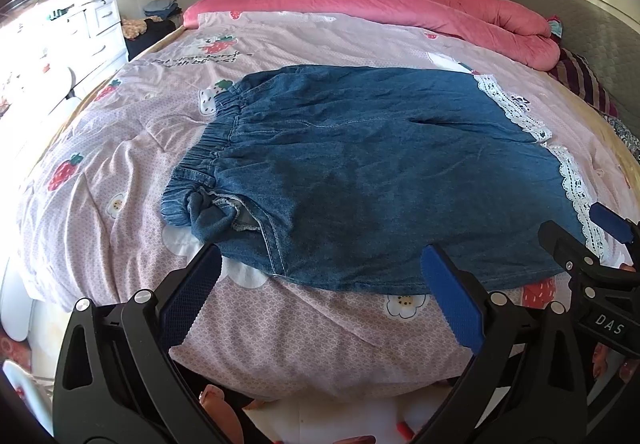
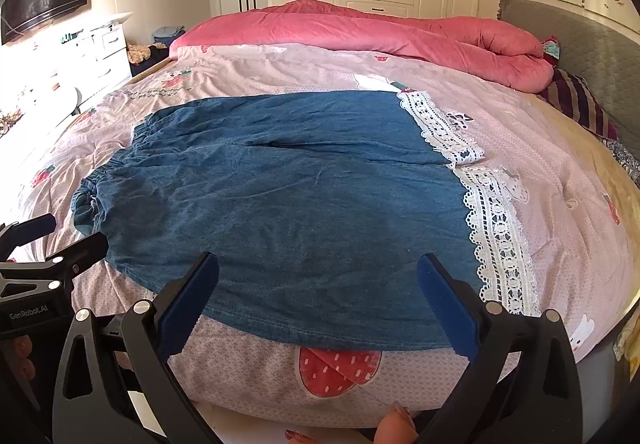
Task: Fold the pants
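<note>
The denim pants (image 1: 360, 172) lie spread flat on the bed (image 1: 120, 148), across its near half, on a pink quilt cover printed with strawberries. Their gathered elastic waistband (image 1: 208, 148) points toward the bed's left edge, and the white lace hems (image 1: 520, 116) toward the right edge, where the headboard (image 1: 592, 44) stands. The two legs lie side by side, one nearer the front edge of the bed, the other farther back, with a dark crease between them. A rolled pink duvet (image 1: 380, 0) runs along the far edge of the bed, well apart from the pants.

The left gripper (image 1: 320, 292) hangs at the bed's near edge with its jaws wide apart and nothing between them. Its blue pads (image 1: 192, 296) frame the near hem seam of the pants close to the waistband end; the fabric lies just beyond the fingertips, not touched.

The right gripper (image 2: 320, 300) is likewise spread wide and empty, tilted down toward the near edge. It frames the lower edge of the near leg, closer to the lace end (image 2: 500, 236), and the cloth lies just ahead of its pads (image 2: 448, 308). In each view the other gripper shows at the side, so the two stand side by side along the bed's front edge.
</note>
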Tool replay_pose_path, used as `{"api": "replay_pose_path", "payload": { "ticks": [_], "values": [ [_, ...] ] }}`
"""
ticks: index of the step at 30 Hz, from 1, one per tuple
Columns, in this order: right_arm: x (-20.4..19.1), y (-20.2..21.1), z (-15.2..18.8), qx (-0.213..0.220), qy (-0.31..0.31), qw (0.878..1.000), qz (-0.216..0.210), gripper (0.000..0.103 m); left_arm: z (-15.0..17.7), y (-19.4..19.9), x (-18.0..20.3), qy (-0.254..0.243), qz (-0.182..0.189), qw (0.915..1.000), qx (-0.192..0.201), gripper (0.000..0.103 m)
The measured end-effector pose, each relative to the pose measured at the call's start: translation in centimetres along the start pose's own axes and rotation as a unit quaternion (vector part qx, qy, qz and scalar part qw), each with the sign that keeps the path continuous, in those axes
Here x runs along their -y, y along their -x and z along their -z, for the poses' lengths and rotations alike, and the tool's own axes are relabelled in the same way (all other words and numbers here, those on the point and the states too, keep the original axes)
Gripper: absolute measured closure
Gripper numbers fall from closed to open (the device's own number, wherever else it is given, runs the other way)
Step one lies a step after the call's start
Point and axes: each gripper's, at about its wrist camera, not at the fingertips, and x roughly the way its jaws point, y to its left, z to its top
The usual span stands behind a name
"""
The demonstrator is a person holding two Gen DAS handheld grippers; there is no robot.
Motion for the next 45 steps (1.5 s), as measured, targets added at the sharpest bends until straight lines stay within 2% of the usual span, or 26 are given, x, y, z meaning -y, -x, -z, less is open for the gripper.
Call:
{"api": "replay_pose_path", "payload": {
  "ticks": [37,45],
  "values": [
    [-0.1,-0.5,0.0,-0.002,0.004,1.0,0.0,0.004,-0.3,-0.5,0.3,-0.001,-0.002,1.0,-0.002,0.009],
    [0.1,-1.7,-0.8,-0.013,0.012,1.0,-0.022,0.004,-0.6,-1.4,-0.2,-0.001,0.013,0.9999,-0.004,0.009]
  ]
}}
